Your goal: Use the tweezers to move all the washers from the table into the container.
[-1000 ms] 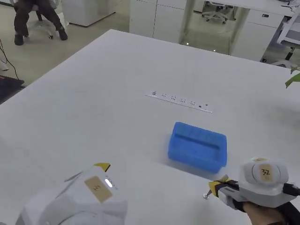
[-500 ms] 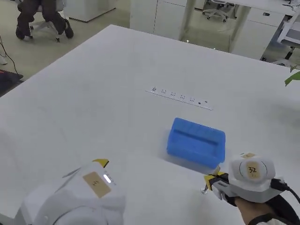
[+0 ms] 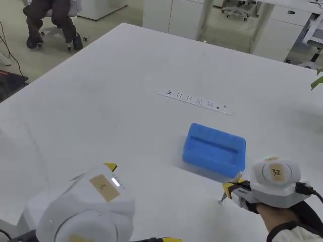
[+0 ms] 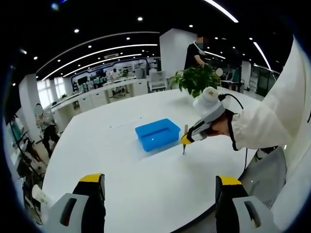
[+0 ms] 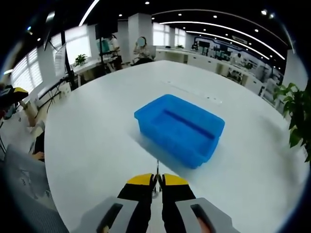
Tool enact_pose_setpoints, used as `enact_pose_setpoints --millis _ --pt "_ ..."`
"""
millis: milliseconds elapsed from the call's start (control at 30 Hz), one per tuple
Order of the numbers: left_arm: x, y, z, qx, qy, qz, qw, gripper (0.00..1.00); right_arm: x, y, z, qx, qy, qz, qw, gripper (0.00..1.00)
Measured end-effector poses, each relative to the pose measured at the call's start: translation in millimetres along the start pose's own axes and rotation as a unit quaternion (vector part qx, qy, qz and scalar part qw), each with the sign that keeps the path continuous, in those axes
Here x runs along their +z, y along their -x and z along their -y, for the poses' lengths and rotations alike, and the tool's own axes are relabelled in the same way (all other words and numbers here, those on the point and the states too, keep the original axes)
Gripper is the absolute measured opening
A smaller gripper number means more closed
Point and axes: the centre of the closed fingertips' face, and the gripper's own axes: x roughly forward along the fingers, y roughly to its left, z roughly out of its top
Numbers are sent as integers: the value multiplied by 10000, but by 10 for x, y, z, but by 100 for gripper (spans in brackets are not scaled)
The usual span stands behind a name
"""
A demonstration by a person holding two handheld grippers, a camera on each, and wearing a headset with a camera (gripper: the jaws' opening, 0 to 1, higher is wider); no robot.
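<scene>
The table (image 3: pixel 126 75)'s container (image 3: pixel 214 148) lies ahead of right tool (image 5: pixel 157 180) clamping tweezers (image 3: pixel 222 200); left tool (image 4: pixel 160 179) gapes.

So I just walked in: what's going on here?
A person works a gripper in each hand at a white table. The right gripper is shut on tweezers, tips down near the blue container, which looks empty. The left gripper hovers open, holding nothing. A row of small washers lies beyond the container.

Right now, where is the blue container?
In the head view the blue container sits right of centre on the table, between the row of washers beyond it and the right gripper near the bottom edge.
</scene>
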Motion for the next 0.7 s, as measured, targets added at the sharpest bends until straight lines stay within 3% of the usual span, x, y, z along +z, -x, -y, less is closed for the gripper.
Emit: enact_pose_setpoints --millis 400,700 --pt "0 -11 16 -17 3 8 10000 96 -5 35 -4 13 -189 58 9998 3" --pt "-21 1 -13 17 23 -15 10000 96 -46 10 -13 -33 -133 29 9999 3"
